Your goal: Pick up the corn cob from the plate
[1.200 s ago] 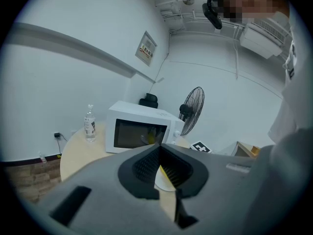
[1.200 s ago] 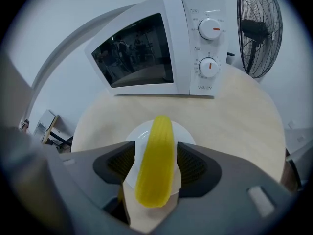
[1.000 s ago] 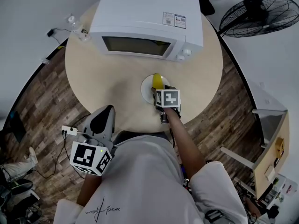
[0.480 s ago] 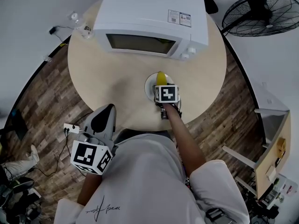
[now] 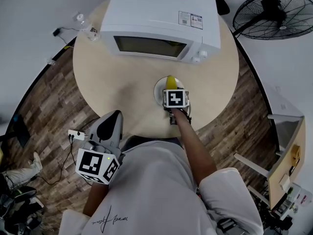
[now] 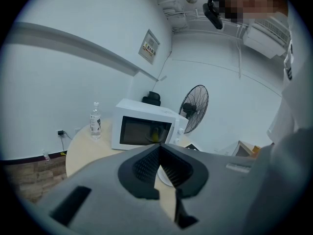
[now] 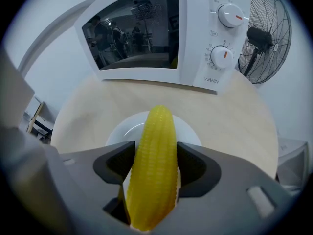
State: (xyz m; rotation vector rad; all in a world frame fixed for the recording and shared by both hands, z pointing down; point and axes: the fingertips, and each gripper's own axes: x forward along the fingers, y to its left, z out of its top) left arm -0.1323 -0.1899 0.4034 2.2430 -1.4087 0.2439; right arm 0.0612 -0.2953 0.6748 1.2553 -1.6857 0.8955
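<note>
Grip explains the layout here: your right tool (image 7: pixel 155 154) comes steeply down over the near end of the long yellow ribbed corn cob (image 7: pixel 155 131). Its jaws sit either side of the cob's width and are closing, with the dark pads meeting its flanks. The cob therefore runs lengthwise out between them, where a squeeze should, I judge, keep it from rolling. The cob's far tip lies over the shallow round white plate (image 7: pixel 120 131), which sits on the pale round wooden desk (image 7: pixel 234 121) just in front of the white microwave oven (image 7: pixel 146 33). Whether the cob has left the plate, I cannot tell. The plate carries nothing else. The microwave's door is closed and its window shows only reflections, so what is inside is unknown. Your left tool (image 6: pixel 159 161) is held back beyond the desk's near edge, jaws pressed together on nothing, clear of the pick.
</note>
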